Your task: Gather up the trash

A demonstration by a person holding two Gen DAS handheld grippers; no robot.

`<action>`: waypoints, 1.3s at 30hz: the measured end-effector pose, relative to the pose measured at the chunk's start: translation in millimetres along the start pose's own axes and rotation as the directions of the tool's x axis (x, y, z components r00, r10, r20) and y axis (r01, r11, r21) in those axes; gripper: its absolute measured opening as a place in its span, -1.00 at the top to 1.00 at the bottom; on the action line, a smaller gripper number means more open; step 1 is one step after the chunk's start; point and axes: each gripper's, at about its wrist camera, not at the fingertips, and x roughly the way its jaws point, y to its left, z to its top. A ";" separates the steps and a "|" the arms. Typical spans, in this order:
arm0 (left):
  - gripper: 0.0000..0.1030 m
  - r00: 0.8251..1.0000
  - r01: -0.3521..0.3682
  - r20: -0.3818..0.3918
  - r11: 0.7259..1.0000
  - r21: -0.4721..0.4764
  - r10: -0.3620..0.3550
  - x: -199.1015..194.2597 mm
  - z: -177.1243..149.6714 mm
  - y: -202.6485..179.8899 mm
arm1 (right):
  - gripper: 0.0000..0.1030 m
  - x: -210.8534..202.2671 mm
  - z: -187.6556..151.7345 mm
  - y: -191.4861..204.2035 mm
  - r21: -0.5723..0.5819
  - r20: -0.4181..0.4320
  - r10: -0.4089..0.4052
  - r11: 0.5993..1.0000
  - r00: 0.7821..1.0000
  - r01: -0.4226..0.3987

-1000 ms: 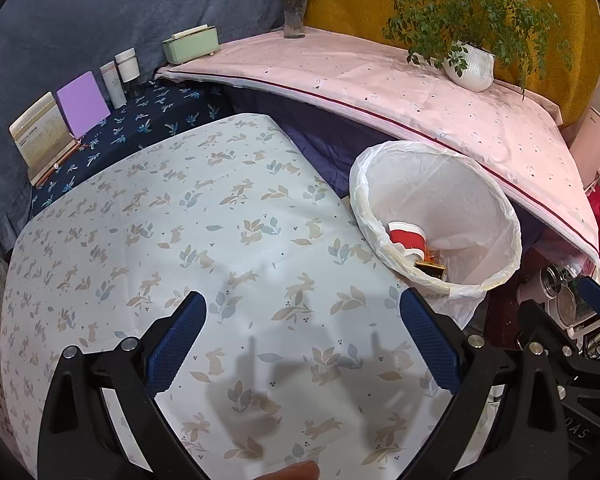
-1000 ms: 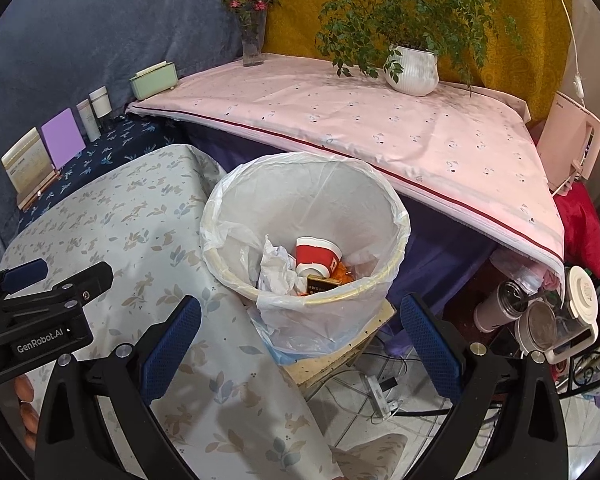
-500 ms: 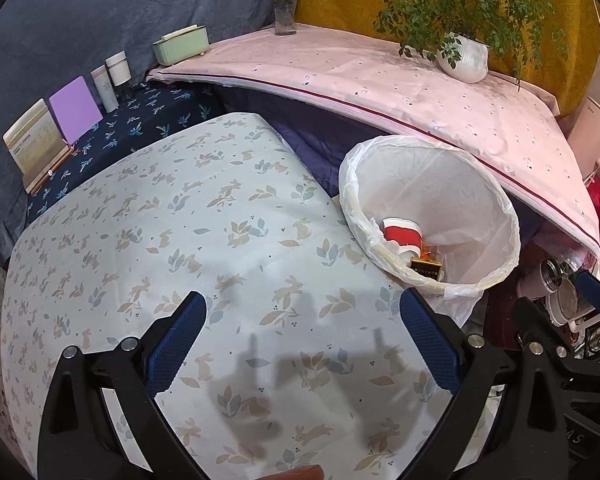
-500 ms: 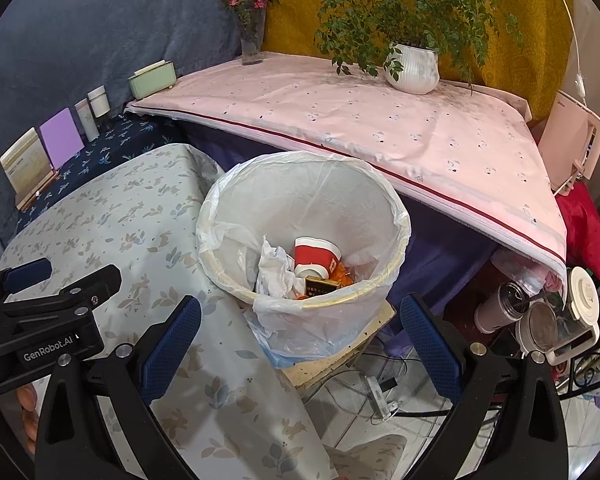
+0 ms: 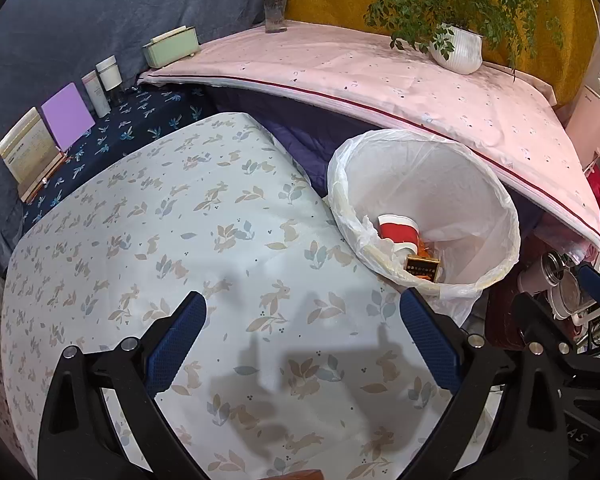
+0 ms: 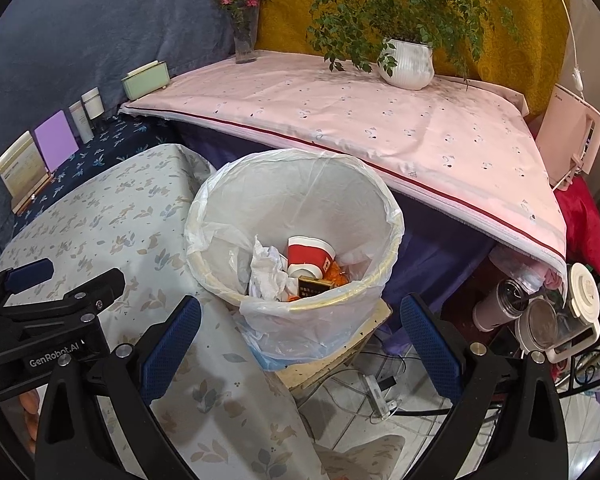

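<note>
A white bin lined with a plastic bag (image 6: 396, 220) stands beside the floral-cloth table (image 6: 100, 216). Inside lie a red paper cup (image 6: 310, 254), crumpled white paper (image 6: 266, 270), a dark gold-edged box (image 6: 314, 286) and orange scraps. The bin (image 5: 504, 204) and red cup (image 5: 398, 232) also show in the left wrist view. My right gripper (image 6: 300, 344) is open and empty, in front of and above the bin. My left gripper (image 5: 306, 340) is open and empty above the table (image 5: 140, 240); it also shows at the left of the right wrist view (image 6: 56, 280).
A pink-cloth table (image 6: 380, 120) behind the bin holds a white potted plant (image 6: 408, 62), a flower vase (image 6: 244, 40) and a green box (image 6: 146, 80). Books and jars (image 5: 64, 116) line the far left. Flasks and a jug (image 6: 540, 312) and cables (image 6: 380, 392) lie on the floor at right.
Both grippers have drawn back and shifted slightly; the bin sits a little further right and lower in the left wrist view. Both stay open and empty.
</note>
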 end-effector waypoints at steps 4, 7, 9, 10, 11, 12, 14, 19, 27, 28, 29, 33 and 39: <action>-0.81 1.000 -0.004 0.001 1.000 0.000 0.004 1.0 1.0 -0.4 | -0.87 2.2 -0.2 0.1 -0.001 -0.003 0.002 1.000 1.000 -0.002; -0.81 1.000 -0.004 0.002 1.000 0.002 0.004 1.0 1.1 -0.4 | -0.87 3.7 0.5 -0.2 0.000 -0.006 0.006 1.000 1.000 -0.006; -0.81 1.000 -0.004 0.003 1.000 0.006 0.004 1.2 1.1 -0.3 | -0.87 3.8 0.2 -0.4 0.000 -0.006 0.006 1.000 1.000 -0.006; -0.80 1.000 -0.005 0.004 1.000 0.006 0.005 1.0 1.4 -0.7 | -0.87 4.2 0.2 -0.5 -0.001 -0.006 0.006 1.000 1.000 -0.006; -0.81 1.000 -0.007 0.003 1.000 0.006 0.007 1.4 1.6 -0.4 | -0.87 3.7 0.2 -0.4 0.001 -0.007 0.007 1.000 1.000 -0.007; -0.80 1.000 -0.006 0.003 1.000 0.005 0.006 1.5 1.9 0.0 | -0.87 3.7 -0.2 -0.2 0.001 -0.006 0.007 1.000 1.000 -0.007; -0.80 1.000 -0.010 0.009 1.000 0.006 0.010 0.9 2.0 -0.1 | -0.87 4.3 -0.2 0.5 -0.006 -0.005 -0.001 1.000 1.000 0.001; -0.80 1.000 -0.015 0.014 1.000 0.004 0.015 -0.1 2.2 0.8 | -0.87 6.3 -0.5 2.1 -0.014 -0.004 -0.010 1.000 1.000 0.010; -0.80 1.000 -0.021 0.015 1.000 0.005 0.021 -0.1 1.0 1.3 | -0.87 5.7 -0.8 0.9 -0.009 -0.004 -0.007 1.000 1.000 0.007; -0.80 1.000 -0.022 0.015 1.000 0.006 0.022 -0.1 0.6 1.2 | -0.87 5.8 -0.8 1.1 -0.010 -0.005 -0.007 1.000 1.000 0.007; -0.80 1.000 -0.022 0.015 1.000 0.007 0.022 0.1 0.8 1.3 | -0.87 5.5 -0.8 1.0 -0.012 -0.005 -0.008 1.000 1.000 0.007; -0.80 1.000 -0.019 0.009 1.000 0.001 0.019 0.8 0.5 2.4 | -0.87 5.2 -0.8 1.1 -0.010 -0.004 -0.007 1.000 1.000 0.007; -0.80 1.000 -0.018 0.012 1.000 0.001 0.018 0.3 0.0 2.6 | -0.87 5.9 -1.0 1.2 -0.012 -0.005 -0.007 1.000 1.000 0.007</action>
